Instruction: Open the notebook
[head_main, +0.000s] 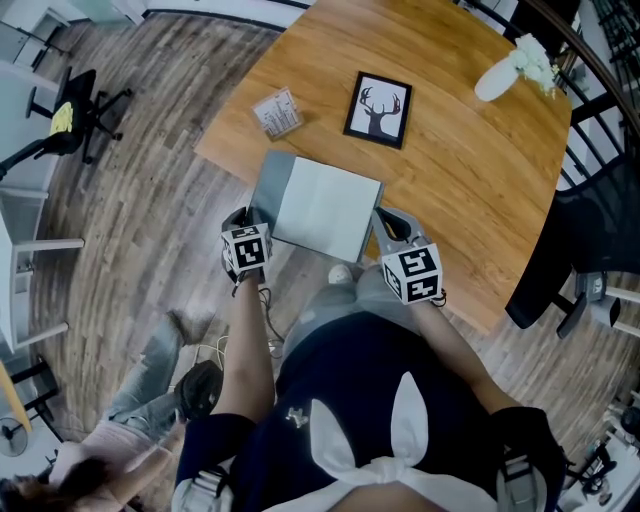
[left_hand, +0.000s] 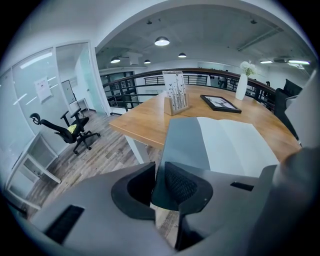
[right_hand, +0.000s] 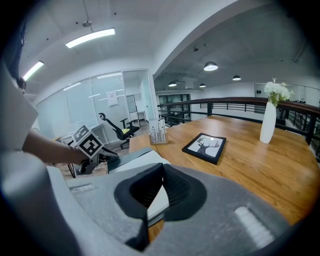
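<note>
The notebook (head_main: 325, 210) lies open at the near edge of the table (head_main: 480, 190), in the middle of the frame, with a white page up and the grey cover (head_main: 268, 190) spread to the left. The left gripper (head_main: 254, 214) is closed on this cover. The right gripper (head_main: 384, 226) is closed on the right page edge. Higher in the frame, well apart, are a picture (head_main: 378, 109), a card stand (head_main: 277, 112) and a vase (head_main: 505, 72).

The tabletop (head_main: 470, 180) runs off the head view's top edge. The two near corners of the notebook (head_main: 325, 205) are covered there, one by the left gripper (head_main: 256, 216) and the other by the right gripper (head_main: 383, 220), each corner lost between the jaws. The print on the card stand (head_main: 277, 112) is too small to read. A second person (head_main: 150, 385) at lower left is cut by the frame.
</note>
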